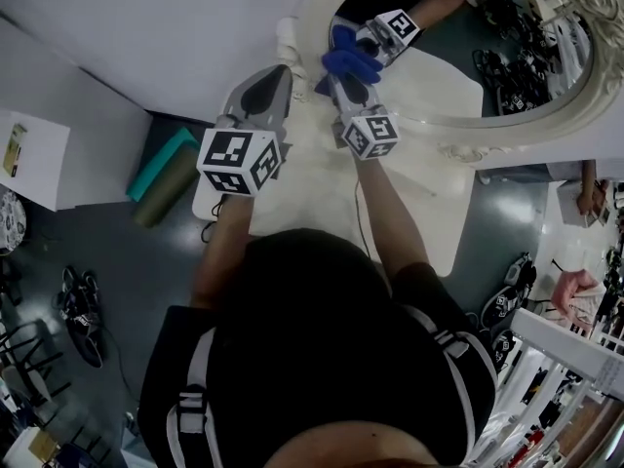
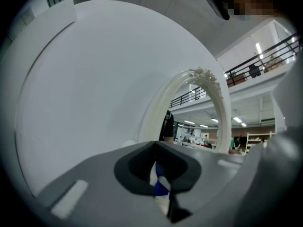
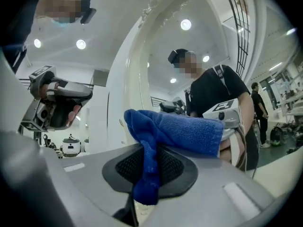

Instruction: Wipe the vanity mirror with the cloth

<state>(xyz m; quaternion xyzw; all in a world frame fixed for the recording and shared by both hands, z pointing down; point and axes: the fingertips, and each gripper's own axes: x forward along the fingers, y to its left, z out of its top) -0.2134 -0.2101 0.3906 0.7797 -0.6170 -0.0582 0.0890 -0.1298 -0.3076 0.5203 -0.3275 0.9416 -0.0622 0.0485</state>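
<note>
The oval vanity mirror (image 1: pixel 444 81) in its ornate white frame stands at the back of the white table; it also shows in the left gripper view (image 2: pixel 199 122) and fills the right gripper view (image 3: pixel 165 74). My right gripper (image 1: pixel 343 72) (image 3: pixel 144 183) is shut on a blue cloth (image 1: pixel 349 58) (image 3: pixel 182 129), which is bunched above the jaws and sits at the mirror's lower left edge against the glass. The gripper's reflection shows in the glass. My left gripper (image 1: pixel 281 74) (image 2: pixel 161 174) hovers just left of the frame, jaws together with nothing held.
The white vanity table (image 1: pixel 429 222) lies under both arms. A white wall (image 1: pixel 146 27) stands behind the mirror. On the floor are a teal rolled mat (image 1: pixel 161 164), shoes (image 1: pixel 78 305) and a white rack (image 1: pixel 575 359) at lower right.
</note>
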